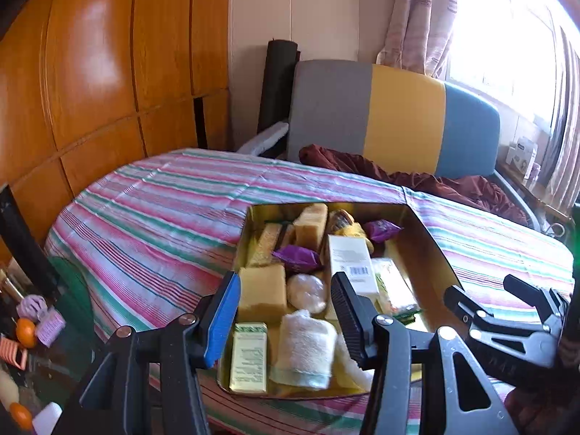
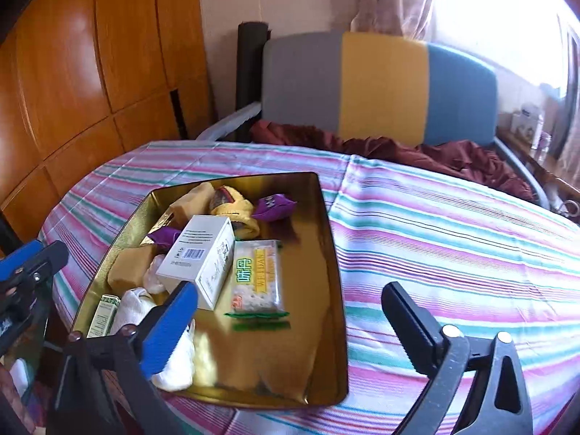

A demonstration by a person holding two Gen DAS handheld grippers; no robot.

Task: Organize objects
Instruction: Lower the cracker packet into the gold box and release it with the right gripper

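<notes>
A gold tin tray (image 1: pixel 427 239) (image 2: pixel 326 253) sits on the striped tablecloth and holds several items: a white box (image 1: pixel 349 261) (image 2: pixel 203 253), a clear snack pack with green print (image 2: pixel 259 277) (image 1: pixel 393 286), purple wrapped sweets (image 1: pixel 297 257) (image 2: pixel 273 204), tan blocks (image 1: pixel 262 288), a rolled white towel (image 1: pixel 308 348) and a small gold-green box (image 1: pixel 250 357). My left gripper (image 1: pixel 286 315) is open and empty above the tray's near left part. My right gripper (image 2: pixel 290 330) is open and empty over the tray's near right edge; it also shows in the left wrist view (image 1: pixel 485 290).
The striped tablecloth (image 2: pixel 453 246) stretches to the right of the tray. Behind stand a grey, yellow and blue headboard (image 1: pixel 398 116) and a maroon cloth (image 1: pixel 417 177). A wooden wardrobe (image 1: pixel 90 72) fills the left. Oranges and small purple items (image 1: pixel 32 322) lie low at left.
</notes>
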